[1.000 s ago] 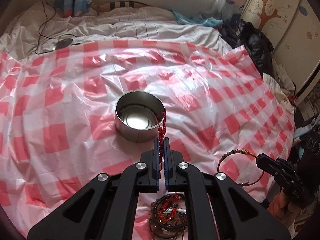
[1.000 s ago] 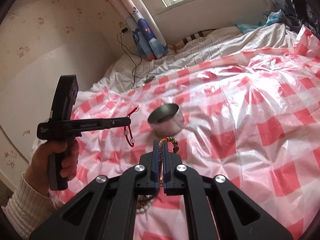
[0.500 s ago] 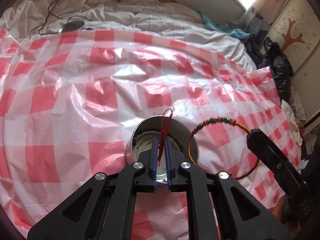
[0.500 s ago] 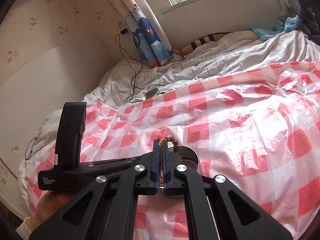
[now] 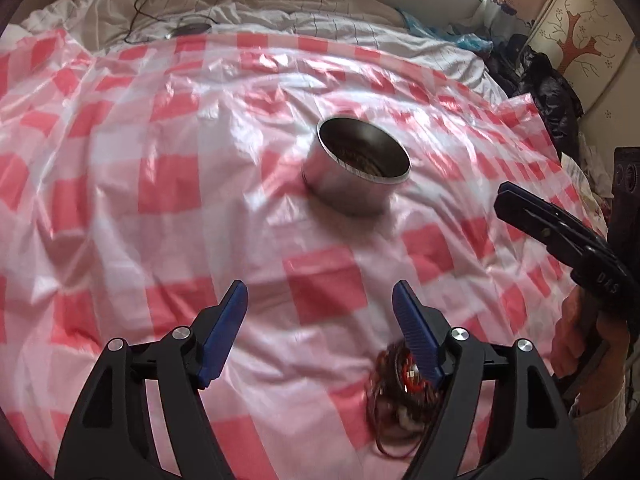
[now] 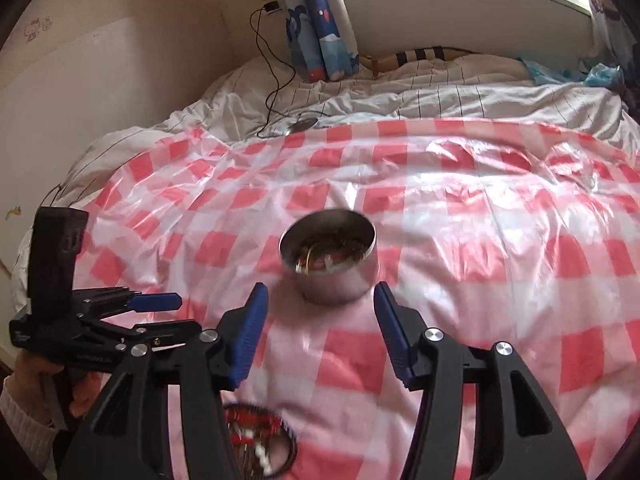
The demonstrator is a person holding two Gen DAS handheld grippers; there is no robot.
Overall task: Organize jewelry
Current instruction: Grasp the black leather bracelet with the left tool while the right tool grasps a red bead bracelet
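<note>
bed: I see a white striped sheet (image 6: 460,96) bunched along the far side, under the window.
cover: red-and-white checked plastic sheet (image 5: 168,184) spread over the bed, wrinkled and glossy; everything I'm working with sits on it.
left tool: my left gripper (image 5: 320,332) has its blue-padded fingers (image 5: 224,332) spread wide, nothing between them. It hangs over bare checked plastic, short of the tin. In the right view I see it (image 6: 160,302) from the side at the left edge, with my hand on the grip.
right tool: my right gripper (image 6: 318,332) is also spread wide and holding nothing. The tin shows just beyond the gap between its fingers. In the left view it (image 5: 516,204) comes in from the right edge.
tin: round metal tin (image 5: 360,168), upright and open-topped, near the middle of the cover. In the right view I can see bracelets in it (image 6: 328,258), reddish and gold; too blurred to count.
loose pile: a heap of bracelets (image 5: 400,396) lies on the cover close to me, partly hidden behind my left gripper's right finger, well apart from the tin. Dark rings with red and white beads; the right view has the same heap (image 6: 260,440) at the bottom edge.
cable: black cord (image 6: 276,80) running from the wall down onto the sheet.
</note>
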